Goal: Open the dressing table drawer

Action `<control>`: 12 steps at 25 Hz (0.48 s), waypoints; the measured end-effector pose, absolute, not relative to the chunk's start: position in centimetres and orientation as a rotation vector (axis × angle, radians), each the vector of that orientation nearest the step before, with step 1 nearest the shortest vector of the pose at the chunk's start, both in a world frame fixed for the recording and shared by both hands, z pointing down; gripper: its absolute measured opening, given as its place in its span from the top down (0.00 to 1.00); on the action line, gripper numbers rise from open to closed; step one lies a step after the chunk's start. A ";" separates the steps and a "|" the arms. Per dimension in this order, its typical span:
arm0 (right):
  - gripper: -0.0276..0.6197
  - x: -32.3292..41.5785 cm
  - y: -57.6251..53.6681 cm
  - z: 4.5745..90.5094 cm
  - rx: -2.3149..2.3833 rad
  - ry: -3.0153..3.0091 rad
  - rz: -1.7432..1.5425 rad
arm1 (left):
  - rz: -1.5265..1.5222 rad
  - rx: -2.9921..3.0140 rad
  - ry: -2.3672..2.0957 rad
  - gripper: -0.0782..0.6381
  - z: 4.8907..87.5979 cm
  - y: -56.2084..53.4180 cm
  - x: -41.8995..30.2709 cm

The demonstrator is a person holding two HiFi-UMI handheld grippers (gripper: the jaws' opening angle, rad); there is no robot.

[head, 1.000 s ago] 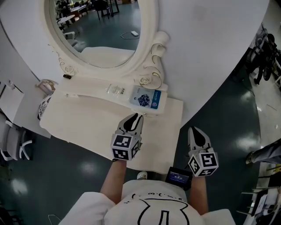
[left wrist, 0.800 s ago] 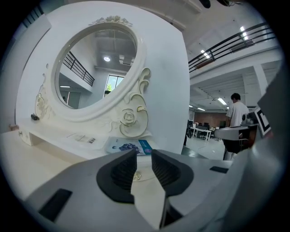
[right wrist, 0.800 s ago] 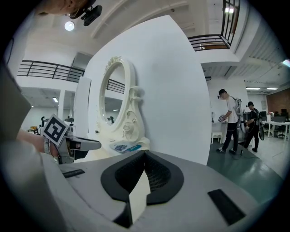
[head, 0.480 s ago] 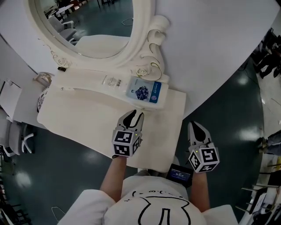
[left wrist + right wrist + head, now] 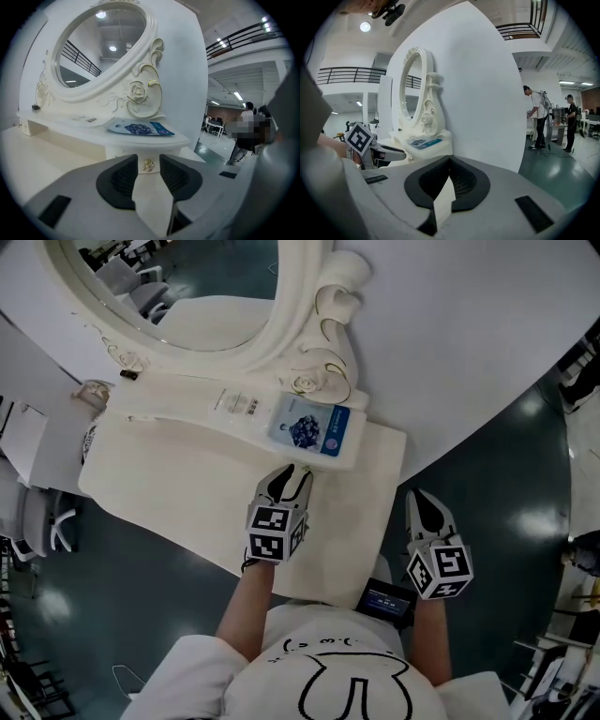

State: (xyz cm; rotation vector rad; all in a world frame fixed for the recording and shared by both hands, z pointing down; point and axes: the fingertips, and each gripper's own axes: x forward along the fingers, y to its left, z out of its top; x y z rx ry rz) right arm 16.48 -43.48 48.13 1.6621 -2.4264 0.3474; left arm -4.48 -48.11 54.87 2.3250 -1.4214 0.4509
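Note:
The cream dressing table (image 5: 178,479) carries a raised shelf with a small drawer front under it. The drawer's gold knob (image 5: 148,165) shows straight ahead in the left gripper view, framed by the gap between the jaws and still beyond the tips. My left gripper (image 5: 289,475) (image 5: 148,156) hovers just in front of the shelf. Its jaws are opening and nothing is pressed between them. My right gripper (image 5: 419,499) (image 5: 449,157) hangs off the table's right edge over the floor, jaws shut and empty.
A blue printed packet (image 5: 316,432) (image 5: 140,127) and a clear item lie on the shelf above the drawer. The ornate oval mirror frame (image 5: 309,324) rises behind it against a white wall panel. People stand far off on the right (image 5: 539,115).
Both grippers have sunk lower. The left one has drawn closer to the shelf front and its jaws have spread apart. The right one stays shut.

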 end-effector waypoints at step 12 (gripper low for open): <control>0.94 16.4 -45.4 49.6 1.628 -2.422 0.390 | 0.523 2.267 -1.389 0.68 57.9 -49.3 -3.9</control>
